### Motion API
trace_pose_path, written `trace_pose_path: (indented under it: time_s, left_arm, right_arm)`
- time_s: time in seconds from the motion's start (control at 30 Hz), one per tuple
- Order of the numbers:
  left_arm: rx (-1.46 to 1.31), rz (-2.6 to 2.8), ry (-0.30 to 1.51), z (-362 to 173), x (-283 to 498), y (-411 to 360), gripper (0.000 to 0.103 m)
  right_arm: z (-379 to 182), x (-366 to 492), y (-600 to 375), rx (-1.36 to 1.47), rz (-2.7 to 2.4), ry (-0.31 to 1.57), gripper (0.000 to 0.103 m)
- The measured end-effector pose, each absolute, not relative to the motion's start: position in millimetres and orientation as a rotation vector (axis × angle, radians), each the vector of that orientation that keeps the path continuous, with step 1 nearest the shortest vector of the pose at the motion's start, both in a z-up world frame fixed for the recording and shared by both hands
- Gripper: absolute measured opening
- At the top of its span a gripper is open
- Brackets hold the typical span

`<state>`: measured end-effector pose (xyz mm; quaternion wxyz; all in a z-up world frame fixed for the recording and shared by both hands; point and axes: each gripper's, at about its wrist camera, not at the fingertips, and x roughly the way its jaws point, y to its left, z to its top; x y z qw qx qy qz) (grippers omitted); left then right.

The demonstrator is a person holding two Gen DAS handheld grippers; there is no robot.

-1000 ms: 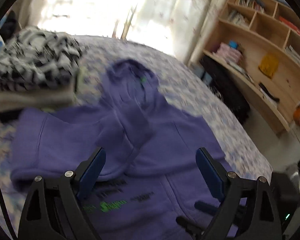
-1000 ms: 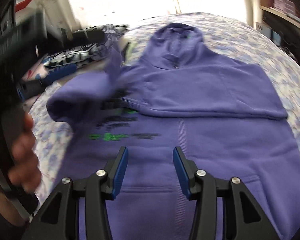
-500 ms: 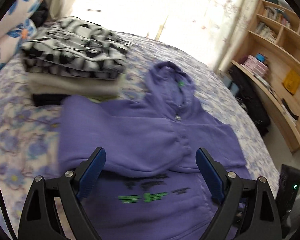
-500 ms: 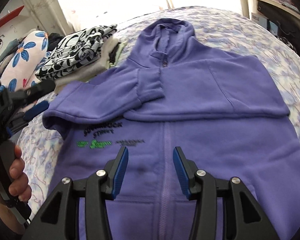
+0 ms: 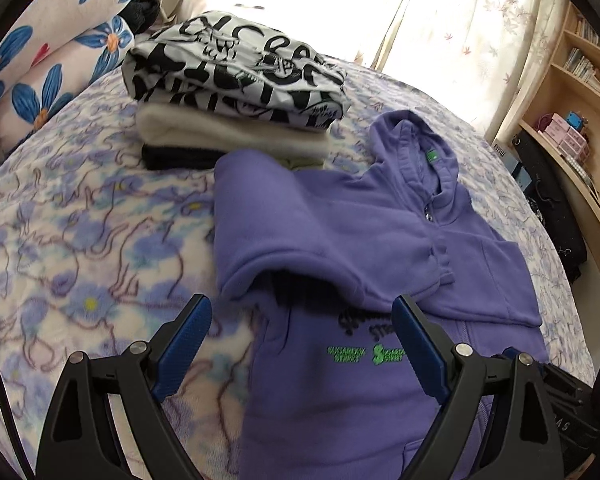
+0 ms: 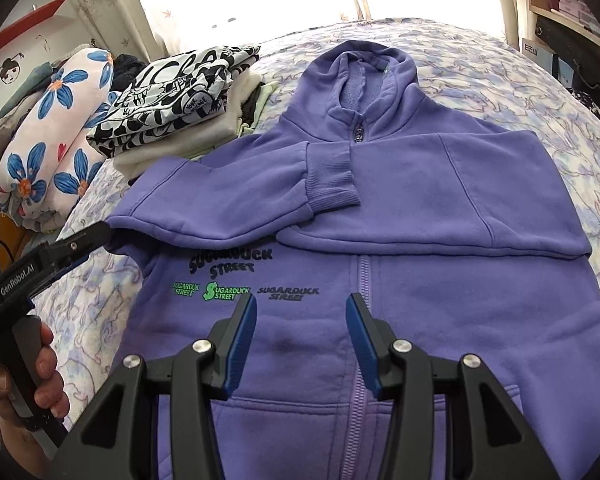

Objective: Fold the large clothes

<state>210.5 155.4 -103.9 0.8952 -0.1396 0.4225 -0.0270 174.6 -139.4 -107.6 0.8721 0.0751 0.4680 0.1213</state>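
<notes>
Both wrist views look down, sharing the hoodie (image 5: 340,240).

Bed (image 6: 480,64) bears hoodie (image 6: 440,300), clothes stack (image 5: 236,92)

Purple hoodie (image 6: 380,208); blue-floral bedspread (image 5: 80,248); black-and-white top (image 5: 236,72).

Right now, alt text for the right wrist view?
A purple zip hoodie lies front-up on a floral bedspread, both sleeves folded across its chest. The right gripper hovers open above the zipper; the left gripper sits at the left sleeve's fold, beside stacked folded clothes.
</notes>
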Motion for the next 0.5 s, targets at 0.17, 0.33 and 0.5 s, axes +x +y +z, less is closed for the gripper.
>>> trace_pose_path:
  time_s: [0.17,0.33,0.5]
  left_arm:
    - [-0.292,-0.036,0.899,-115,211,158,0.090]
    - [-0.295,-0.009,0.929,-131,215,163,0.090]
    - [-0.303,0.008,0.962,-149,222,167,0.090]
  right_arm:
    - [-108,177,-143,0.148,0.245,0.985,0.047]
    - [-111,200,-148,0.179,0.273,1.010,0.047]
    - [-122,250,-157,0.230,0.270,1.051,0.056]
